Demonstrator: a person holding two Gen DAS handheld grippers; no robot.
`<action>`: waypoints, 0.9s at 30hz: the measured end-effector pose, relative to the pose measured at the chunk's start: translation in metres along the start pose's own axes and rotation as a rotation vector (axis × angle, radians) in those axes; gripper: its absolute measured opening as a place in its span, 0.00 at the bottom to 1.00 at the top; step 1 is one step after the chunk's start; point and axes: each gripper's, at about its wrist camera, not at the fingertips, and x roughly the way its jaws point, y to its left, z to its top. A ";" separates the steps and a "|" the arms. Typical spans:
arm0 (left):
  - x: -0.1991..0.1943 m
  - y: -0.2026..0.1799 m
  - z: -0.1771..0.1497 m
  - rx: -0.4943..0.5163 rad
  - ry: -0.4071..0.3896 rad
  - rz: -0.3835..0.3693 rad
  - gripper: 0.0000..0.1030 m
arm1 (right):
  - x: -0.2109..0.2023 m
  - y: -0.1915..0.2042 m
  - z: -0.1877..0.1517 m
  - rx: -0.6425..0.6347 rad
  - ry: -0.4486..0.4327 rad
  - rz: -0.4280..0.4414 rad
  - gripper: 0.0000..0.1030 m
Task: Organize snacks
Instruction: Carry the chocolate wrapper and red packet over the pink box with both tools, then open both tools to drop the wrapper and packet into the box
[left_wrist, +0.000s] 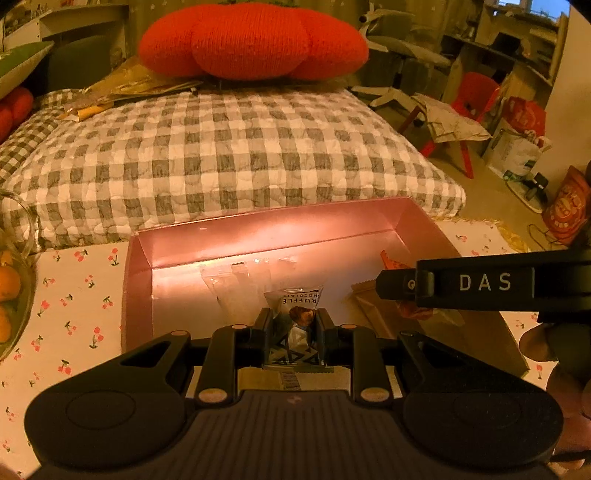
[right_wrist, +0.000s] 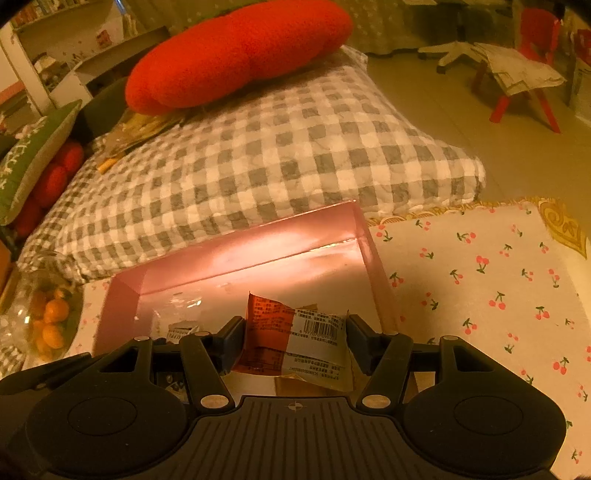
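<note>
Left gripper clamps a truffle chocolate packet above the pink box; right gripper grips a red-and-white snack pouch over the same box.

You have two grippers in view, the left gripper and the right gripper, and each clamps one snack packet: a chocolate truffle packet and a red-and-white packet. You see one pink box, with one brown packet and at least one clear wrapper inside it. Beside it you have one glass bowl holding several oranges, too overlapped to count exactly.
</note>
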 end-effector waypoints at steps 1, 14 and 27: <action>0.001 0.000 0.000 -0.002 0.000 0.000 0.21 | 0.001 0.000 0.000 -0.001 0.002 -0.002 0.58; -0.003 -0.004 0.000 0.021 -0.010 0.004 0.36 | 0.002 0.003 0.001 -0.016 0.020 0.007 0.72; -0.036 -0.007 -0.001 0.016 -0.061 0.014 0.70 | -0.038 0.010 0.002 -0.023 -0.020 0.012 0.83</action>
